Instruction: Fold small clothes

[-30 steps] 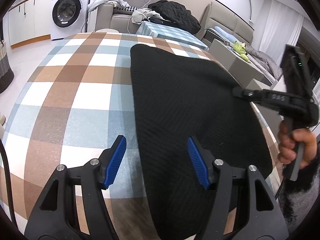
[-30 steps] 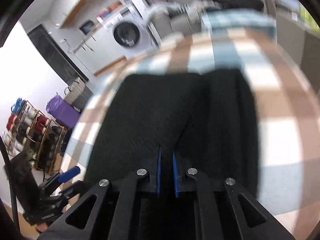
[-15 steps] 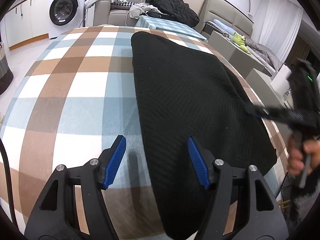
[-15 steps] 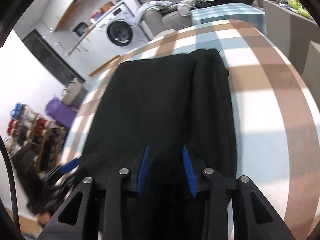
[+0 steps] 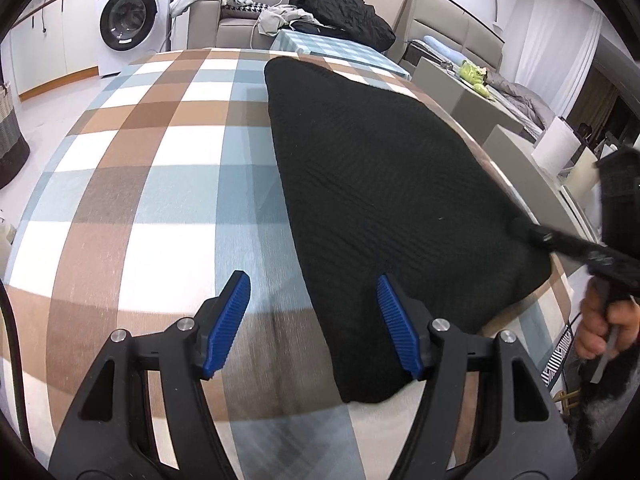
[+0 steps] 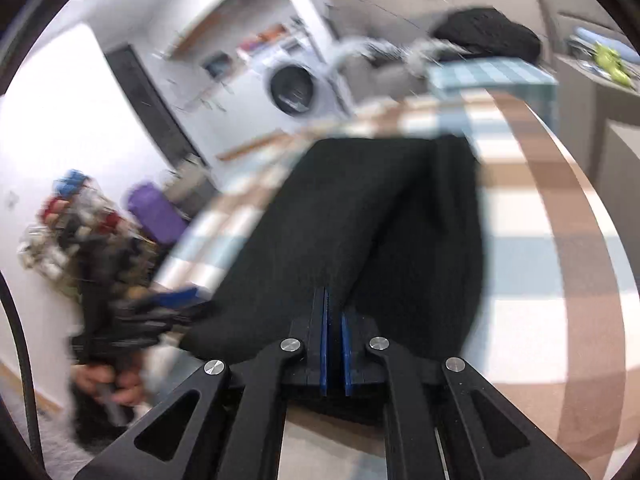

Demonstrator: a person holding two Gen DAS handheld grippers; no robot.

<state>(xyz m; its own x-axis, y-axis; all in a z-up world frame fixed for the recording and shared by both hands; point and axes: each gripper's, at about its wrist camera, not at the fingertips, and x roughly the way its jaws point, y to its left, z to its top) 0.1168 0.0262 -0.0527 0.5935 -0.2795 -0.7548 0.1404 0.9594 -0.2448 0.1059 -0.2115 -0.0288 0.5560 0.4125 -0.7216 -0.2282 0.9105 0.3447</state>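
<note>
A black knit garment point(image 5: 384, 184) lies flat along the right half of the checked tablecloth point(image 5: 160, 184). My left gripper point(image 5: 314, 320) is open just above its near left edge, one blue pad over cloth and the other over the garment. My right gripper point(image 6: 334, 344) is shut on the garment's point(image 6: 384, 220) near edge; it also shows in the left wrist view point(image 5: 560, 240) at the garment's right corner. The right wrist view is motion-blurred.
The table's right edge point(image 5: 520, 196) runs close beside the garment. Beyond the table stand a washing machine point(image 5: 130, 24), a sofa with piled clothes point(image 5: 340, 12) and a low table point(image 5: 468, 92). A shoe rack point(image 6: 76, 232) stands to the left in the right wrist view.
My right gripper opened half a second ago and has now closed on the garment's edge. The left gripper has stayed open and moved back toward the garment's near end.
</note>
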